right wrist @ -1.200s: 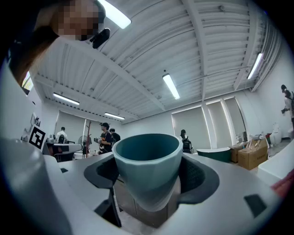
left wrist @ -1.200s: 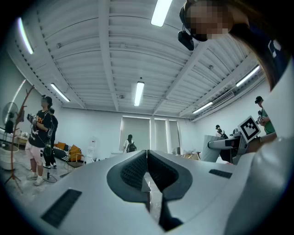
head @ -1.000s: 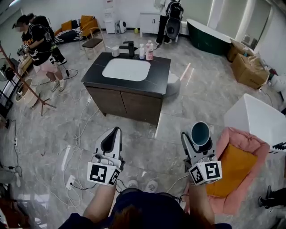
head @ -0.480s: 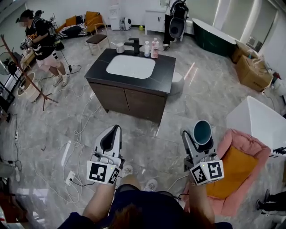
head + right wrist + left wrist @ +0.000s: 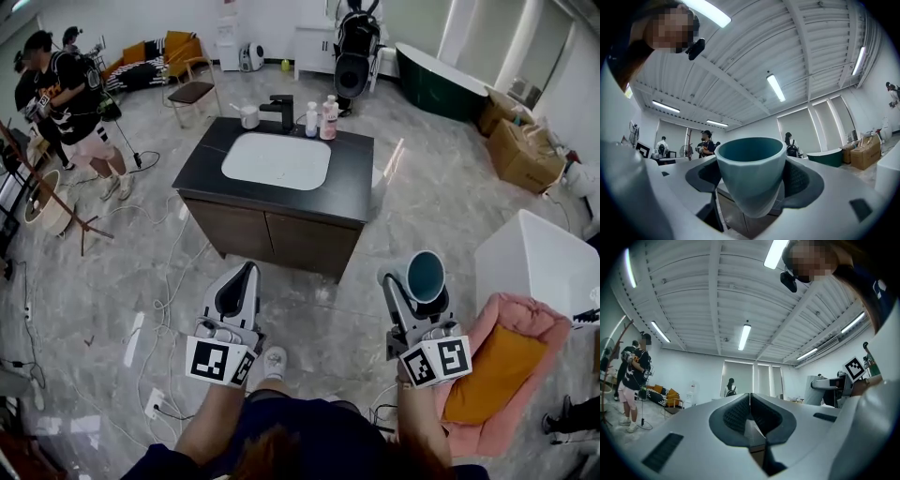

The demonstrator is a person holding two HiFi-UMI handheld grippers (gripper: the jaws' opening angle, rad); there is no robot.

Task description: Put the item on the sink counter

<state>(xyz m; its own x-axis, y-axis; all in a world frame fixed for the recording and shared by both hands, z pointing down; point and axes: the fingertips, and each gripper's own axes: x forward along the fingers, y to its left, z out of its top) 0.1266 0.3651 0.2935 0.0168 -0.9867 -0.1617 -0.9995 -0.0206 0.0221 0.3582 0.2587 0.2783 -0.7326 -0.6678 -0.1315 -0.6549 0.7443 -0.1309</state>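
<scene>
**teal tapered cup [image 5: 749, 165] in the grip, counter not reached yet**

the cup sits upright between the jaws of the right gripper [image 5: 416, 292]. the jaws are spread wide and the pads press on its sides, mouth up, looks like nothing inside. it's held out in front of the person, above the floor and well apart from where it has to go.

the target is the dark stone-look sink counter [image 5: 349, 189], across a stretch of marble floor ahead and a bit to the left of the cup. so i'd call this the carry step: pick-up done, placing not started. next move as i see it is to close the gap to the front of the counter, lift the cup over the edge, set it flat on a bare bit of the dark top, then let go. the right-hand strip looks the easiest landing spot.

the left gripper [image 5: 245, 277] has its jaws pressed together with nothing between them, just riding along.

stuff to mind on the counter: the white basin [image 5: 277, 160] takes up most of the middle, and the back edge is busy with a black faucet [image 5: 282, 106], two bottles [image 5: 321, 118] and a small white pot [image 5: 249, 116].

on the floor, loose cables [image 5: 174, 274] trail off to the left of the brown wooden cabinet [image 5: 272, 234] under the counter, and a pink pet bed [image 5: 525, 319] lies just right of the person. the straight line to the counter looks free though. a couple of people [image 5: 64, 89] stand well off to the left, not in the way.
</scene>
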